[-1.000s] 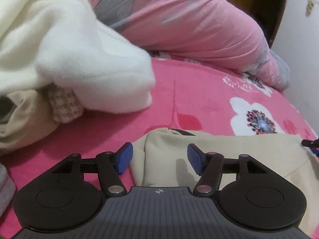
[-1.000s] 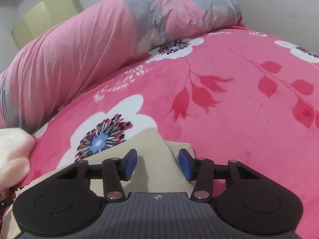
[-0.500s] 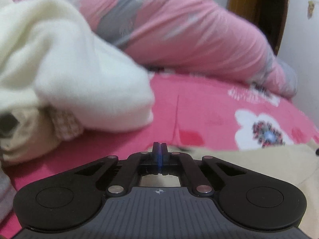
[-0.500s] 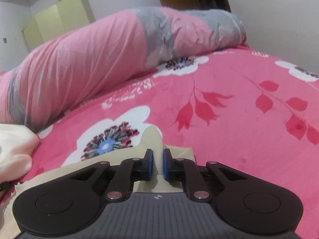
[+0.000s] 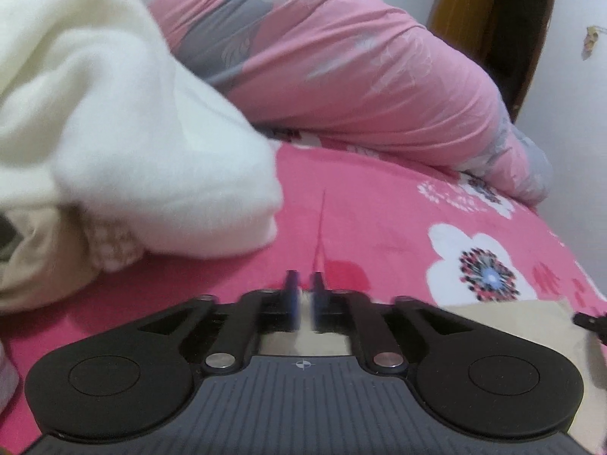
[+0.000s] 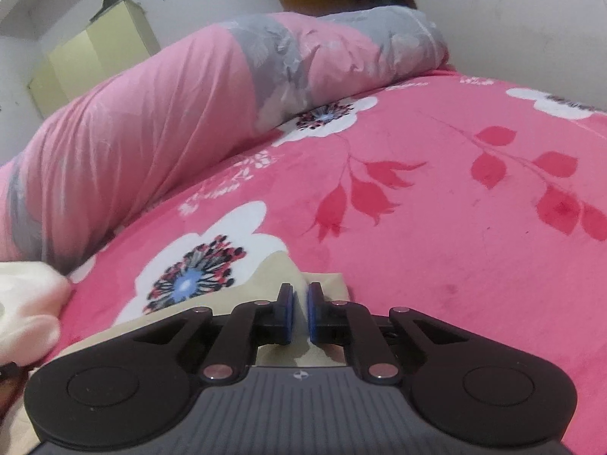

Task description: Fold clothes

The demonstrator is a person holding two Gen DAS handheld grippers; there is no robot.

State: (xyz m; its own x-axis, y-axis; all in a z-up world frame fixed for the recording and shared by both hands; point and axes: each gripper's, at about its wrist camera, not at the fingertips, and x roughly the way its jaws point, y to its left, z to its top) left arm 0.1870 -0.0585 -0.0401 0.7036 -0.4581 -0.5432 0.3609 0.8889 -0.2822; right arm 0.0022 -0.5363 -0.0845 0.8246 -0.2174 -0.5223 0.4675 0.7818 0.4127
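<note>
Two grippers work low over a pink floral bedspread (image 6: pixel 474 265), both at the near edge of a beige garment (image 6: pixel 273 269) that lies flat on it.

Left gripper (image 5: pixel 303 299): jaws are opening, a narrow gap shows between the blue pads. Beige cloth sits in that gap low down by the pad bases; picture is blurred there, so cannot tell if the pads press it.

Right gripper (image 6: pixel 299 313): jaws nearly closed, clamped on a raised fold of the beige garment that runs up between the blue pads and pokes out just past the tips.

In the left wrist view the beige garment (image 5: pixel 504 314) runs off to the right, where a bit of the other gripper shows at the frame edge.

White fleece garment (image 5: pixel 125 121) is heaped on the left of the bedspread, lying over a cream bundle (image 5: pixel 34 265) and a small checked piece (image 5: pixel 110 242). It shows as a pale blur at the left edge of the right wrist view.

Rolled pink-and-grey duvet (image 6: pixel 159 121) lies along the far side of the bed. Wooden door frame (image 5: pixel 466 19) and a yellowish cabinet (image 6: pixel 98 49) stand behind.
</note>
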